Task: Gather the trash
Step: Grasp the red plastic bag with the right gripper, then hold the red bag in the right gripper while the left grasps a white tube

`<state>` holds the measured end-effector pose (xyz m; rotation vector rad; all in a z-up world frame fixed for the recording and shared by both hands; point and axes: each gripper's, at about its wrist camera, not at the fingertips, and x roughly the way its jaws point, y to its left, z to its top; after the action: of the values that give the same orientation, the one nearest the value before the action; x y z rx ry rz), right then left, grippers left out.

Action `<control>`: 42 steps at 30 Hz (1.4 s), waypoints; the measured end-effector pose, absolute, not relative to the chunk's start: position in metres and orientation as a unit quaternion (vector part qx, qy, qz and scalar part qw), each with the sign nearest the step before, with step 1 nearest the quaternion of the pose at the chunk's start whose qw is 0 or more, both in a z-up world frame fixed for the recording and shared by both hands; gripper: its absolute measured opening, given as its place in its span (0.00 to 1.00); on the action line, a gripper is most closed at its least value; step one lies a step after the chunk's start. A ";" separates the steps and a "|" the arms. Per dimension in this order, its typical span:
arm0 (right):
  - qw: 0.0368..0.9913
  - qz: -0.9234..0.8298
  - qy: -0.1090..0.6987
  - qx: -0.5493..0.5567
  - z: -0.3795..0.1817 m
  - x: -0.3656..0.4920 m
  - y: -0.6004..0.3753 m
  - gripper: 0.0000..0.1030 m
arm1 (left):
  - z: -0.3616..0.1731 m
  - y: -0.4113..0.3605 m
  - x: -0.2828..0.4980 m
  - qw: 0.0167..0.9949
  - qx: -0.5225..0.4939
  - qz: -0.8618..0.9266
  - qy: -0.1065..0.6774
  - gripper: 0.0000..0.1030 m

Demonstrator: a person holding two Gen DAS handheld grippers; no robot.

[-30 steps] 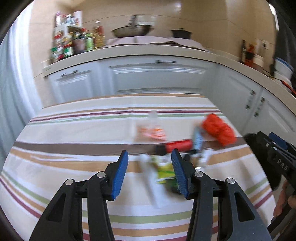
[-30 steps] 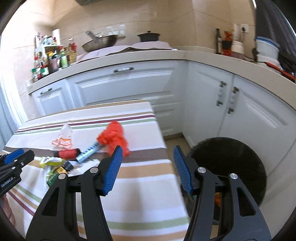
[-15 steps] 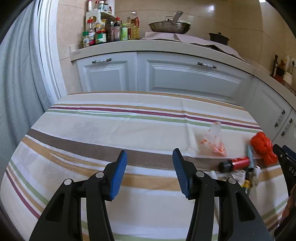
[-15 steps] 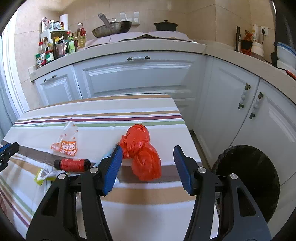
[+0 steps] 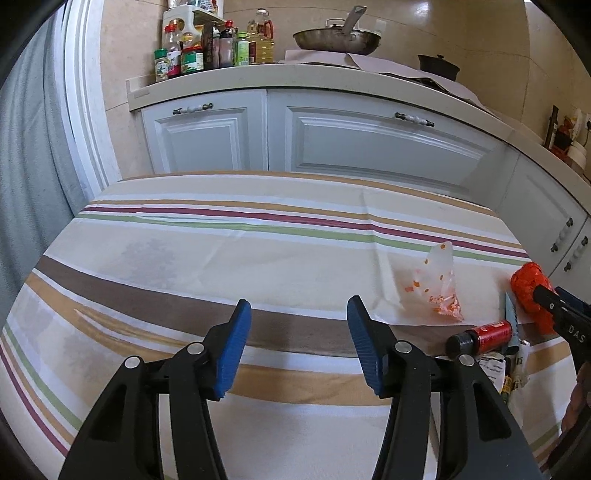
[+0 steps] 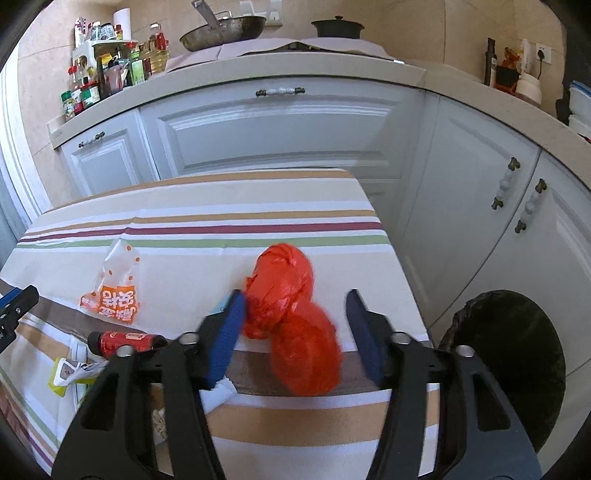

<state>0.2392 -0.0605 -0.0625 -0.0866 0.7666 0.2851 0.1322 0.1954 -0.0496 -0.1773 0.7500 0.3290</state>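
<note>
A knotted red plastic bag (image 6: 291, 317) lies near the right edge of the striped table (image 6: 207, 206). My right gripper (image 6: 295, 295) straddles it with jaws closing; the left pad (image 6: 229, 325) touches the bag and the right pad stands clear of it. A clear bag with orange print (image 6: 114, 291), a red bottle with a black cap (image 6: 122, 341) and yellow-white wrappers (image 6: 70, 373) lie to the left. My left gripper (image 5: 299, 302) hovers over bare cloth, jaws opening, nothing between them. The red bag (image 5: 528, 291) and the bottle (image 5: 484, 334) sit far right of it.
A black bin (image 6: 517, 350) stands on the floor right of the table. White cabinets (image 5: 369, 140) run behind, under a counter with several bottles (image 5: 207, 48), a wok (image 5: 336, 37) and a dark pot (image 6: 336, 27). A grey curtain (image 5: 26, 166) hangs at the left.
My right gripper came in from beside the bin to the red bag and its jaws narrowed around it. My left gripper swung left, off the trash pile, to bare cloth.
</note>
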 end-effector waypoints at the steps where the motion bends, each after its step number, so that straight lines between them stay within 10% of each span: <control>1: 0.915 0.141 0.376 -0.042 -0.063 0.240 -0.060 0.36 | -0.050 0.194 0.133 0.913 -0.087 0.159 0.365 0.53; 42: 0.933 0.101 0.346 -0.014 -0.049 0.116 -0.152 0.23 | -0.064 0.089 0.081 0.912 -0.052 0.089 0.398 0.53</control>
<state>0.1162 -0.1515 -0.0486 -0.0279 0.7089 0.2071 0.0815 0.0888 -0.0640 -0.1066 0.8202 0.1838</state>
